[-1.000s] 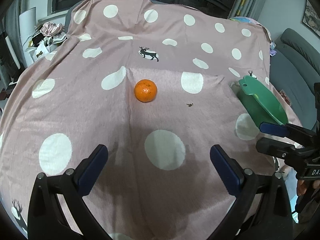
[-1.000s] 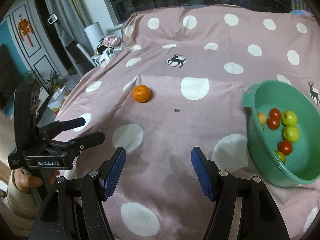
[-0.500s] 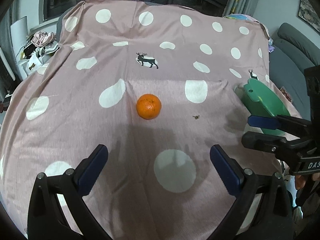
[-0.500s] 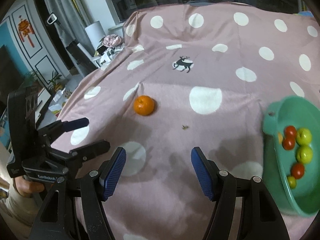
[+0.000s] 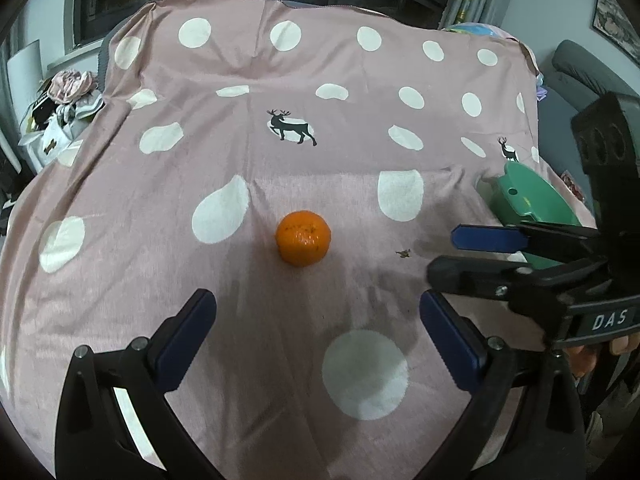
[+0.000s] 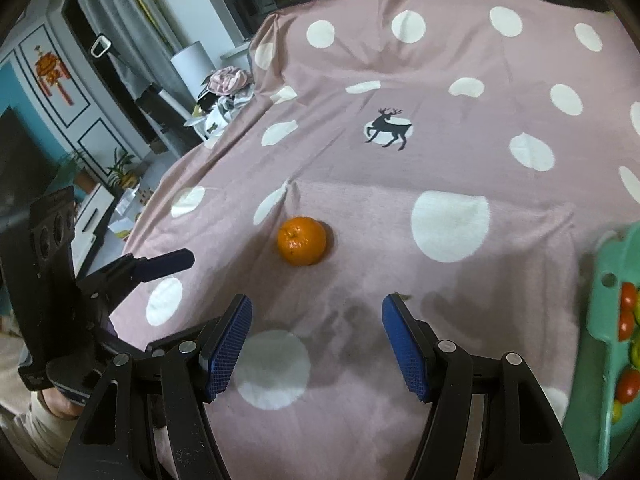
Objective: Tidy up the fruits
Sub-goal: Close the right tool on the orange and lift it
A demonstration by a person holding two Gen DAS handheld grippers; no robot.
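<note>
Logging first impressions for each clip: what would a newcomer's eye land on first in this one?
First comes the lone orange, bright against the pink polka-dot cloth and lying just ahead of both grippers. The left gripper and the right gripper both stand open and empty, aimed at it. Next is the green basin at the right edge of the cloth, with red and yellow-green fruits inside.

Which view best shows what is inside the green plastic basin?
The right wrist view: the green plastic basin opens toward the camera, showing red and yellow-green fruits inside. The left wrist view shows only its rim, partly behind the right tool.
</note>
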